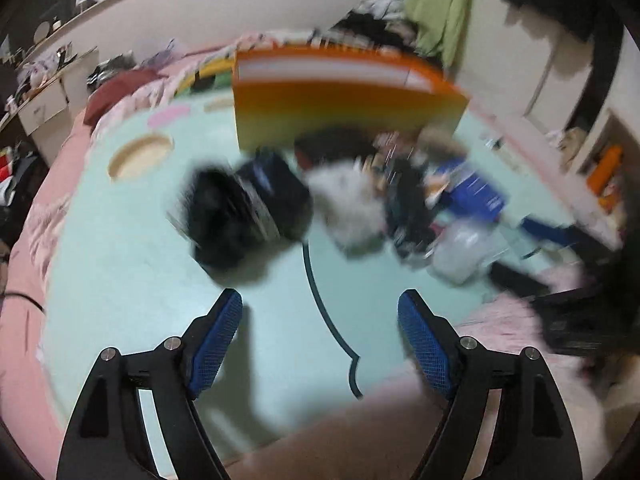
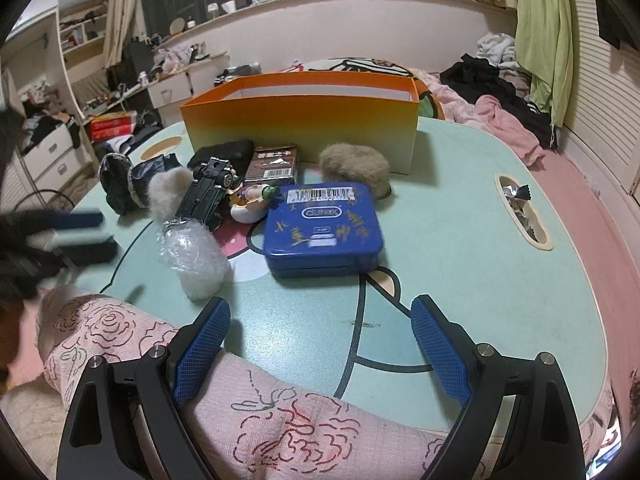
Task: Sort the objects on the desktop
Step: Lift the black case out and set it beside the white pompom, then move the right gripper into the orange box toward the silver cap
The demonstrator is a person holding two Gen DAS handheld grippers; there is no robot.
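Indoor light is dim and even. The left wrist view is smeared by motion blur (right wrist stays sharp); fisheye bending darkens corners toward 10 and 2 o'clock.

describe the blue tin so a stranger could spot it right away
Start at the orange box standing at the back of the green table. Just in front of it, nearest the camera, lies the blue tin: flat, rounded corners, a white barcode label, the only blue thing in the pile.

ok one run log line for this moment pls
left gripper: open, empty | right gripper: open, empty | orange box: nothing visible inside | blue tin: on table, nearest right jaws
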